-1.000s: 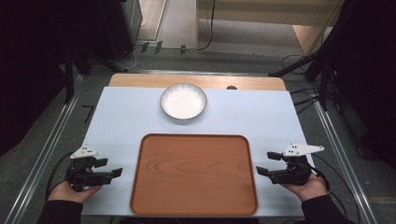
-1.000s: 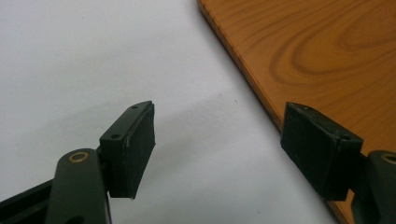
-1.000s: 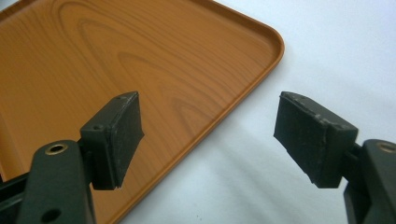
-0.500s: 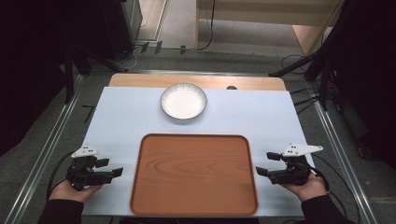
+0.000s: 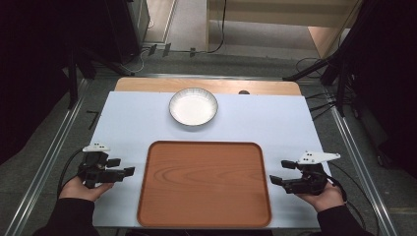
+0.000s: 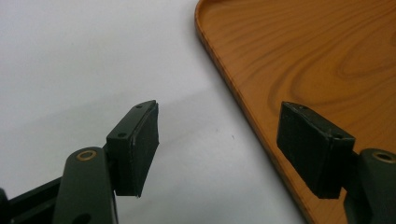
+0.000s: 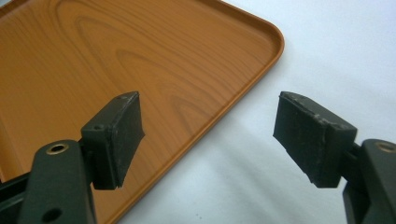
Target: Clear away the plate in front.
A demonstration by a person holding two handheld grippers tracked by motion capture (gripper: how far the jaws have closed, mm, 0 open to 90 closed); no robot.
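Observation:
A brown wooden tray lies empty at the near middle of the white table top. Beyond it stands a white bowl with a dark rim, also empty. My left gripper rests just left of the tray, jaws open and pointing at the tray's left edge. My right gripper rests just right of the tray, open, pointing at its right edge. Nothing lies between either pair of jaws.
Metal rails run along both sides of the table. A wooden strip borders the far edge. Cables and dark stands lie on the floor beyond. A small dark tool lies left of the table top.

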